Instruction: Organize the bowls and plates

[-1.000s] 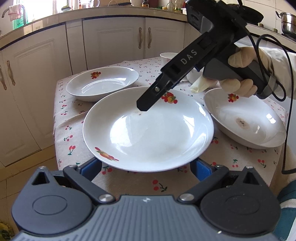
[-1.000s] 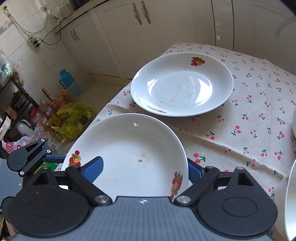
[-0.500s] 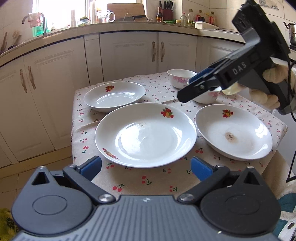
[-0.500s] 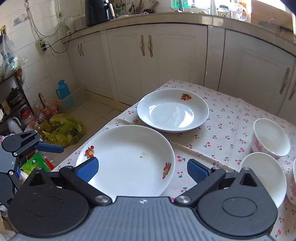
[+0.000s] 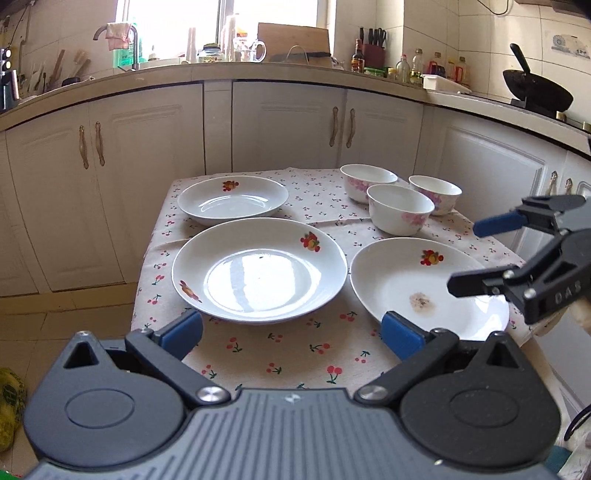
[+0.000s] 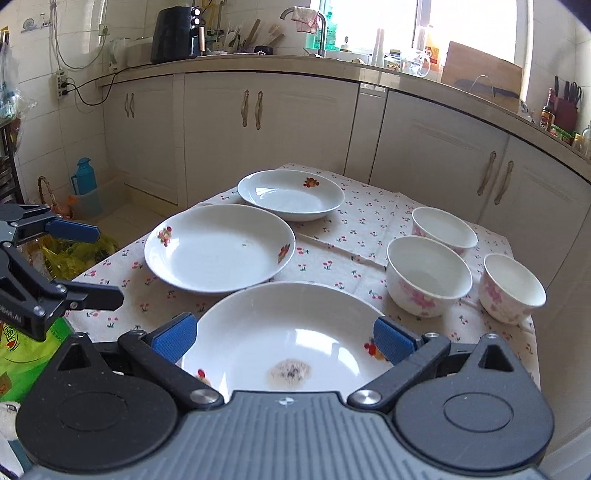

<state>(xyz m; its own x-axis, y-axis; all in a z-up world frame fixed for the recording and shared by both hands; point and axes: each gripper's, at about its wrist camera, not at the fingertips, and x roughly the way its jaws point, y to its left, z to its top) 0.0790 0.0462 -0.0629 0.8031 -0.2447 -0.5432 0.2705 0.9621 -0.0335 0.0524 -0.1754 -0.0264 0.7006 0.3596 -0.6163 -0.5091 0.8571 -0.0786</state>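
Beside the big middle plate point(image 5: 258, 271), the stained plate point(image 5: 424, 284) waits, glazed, slippery, breakable.
Both the left gripper point(image 5: 291, 330) and right gripper point(image 6: 284, 338) gape wide, empty; pinch its raised rim.

Cream cabinets point(image 5: 288, 125) below a sunlit window point(image 5: 221, 22).

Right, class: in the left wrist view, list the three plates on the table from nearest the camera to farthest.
Stained plate → large plate → small plate by the cupboards.
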